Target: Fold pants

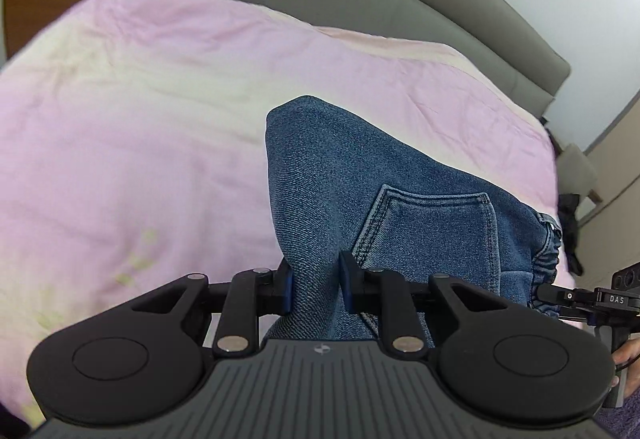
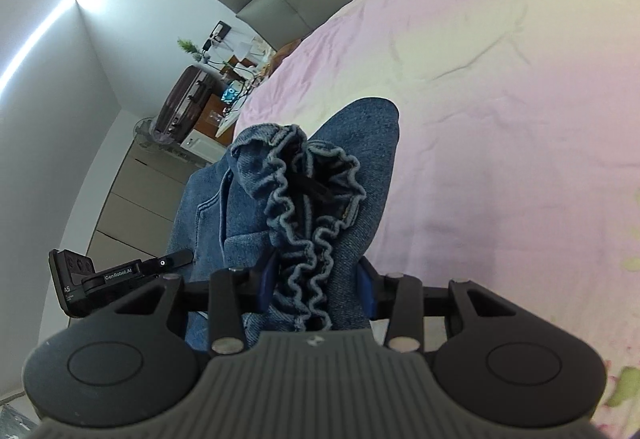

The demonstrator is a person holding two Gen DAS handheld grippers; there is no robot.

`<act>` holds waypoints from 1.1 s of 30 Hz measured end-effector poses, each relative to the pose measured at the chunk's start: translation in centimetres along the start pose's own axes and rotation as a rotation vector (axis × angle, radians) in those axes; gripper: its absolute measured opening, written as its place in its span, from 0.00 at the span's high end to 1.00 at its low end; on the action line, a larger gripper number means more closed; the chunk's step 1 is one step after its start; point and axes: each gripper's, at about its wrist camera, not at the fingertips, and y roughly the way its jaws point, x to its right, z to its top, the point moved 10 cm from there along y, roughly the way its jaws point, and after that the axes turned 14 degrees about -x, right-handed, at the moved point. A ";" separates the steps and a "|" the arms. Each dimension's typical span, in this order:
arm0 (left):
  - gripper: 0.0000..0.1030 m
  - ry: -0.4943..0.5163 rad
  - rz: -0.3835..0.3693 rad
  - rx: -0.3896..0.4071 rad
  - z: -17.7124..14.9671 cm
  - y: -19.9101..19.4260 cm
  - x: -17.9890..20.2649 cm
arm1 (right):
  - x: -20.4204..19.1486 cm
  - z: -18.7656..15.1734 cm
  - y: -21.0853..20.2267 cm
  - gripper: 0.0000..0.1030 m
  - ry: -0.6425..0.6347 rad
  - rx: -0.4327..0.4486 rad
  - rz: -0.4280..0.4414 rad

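Left hand-held gripper (image 1: 316, 285) clamping denim pants (image 1: 352, 175), right hand-held gripper (image 2: 318, 285) pinching waistband (image 2: 304, 207)

Two matte black handheld grippers with blue-padded fingers

The left gripper (image 1: 316, 289) has a grey ribbed housing behind its fingers bearing a small round emblem, flanked by two black round discs; black linkage bars carry silver pivot pins, and blue pads (image 1: 287, 289) line the fingers' inner faces. The right gripper (image 2: 318, 285) is built alike, with the same ribbed grey housing, discs and silver pins. White "GenRobot.AI" lettering marks the left gripper's side in the right wrist view.
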 end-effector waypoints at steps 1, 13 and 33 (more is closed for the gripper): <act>0.77 -0.003 0.021 0.001 0.6 -0.3 -1.1 | -0.5 0.4 1.3 0.64 -0.001 -0.003 0.013; 0.77 -0.054 0.091 -0.062 5.0 7.7 -12.6 | 1.8 4.8 18.5 0.63 0.081 -0.085 0.031; 0.57 -0.015 0.211 -0.029 1.8 10.4 -16.3 | 6.2 4.0 22.6 0.42 0.015 -0.100 -0.157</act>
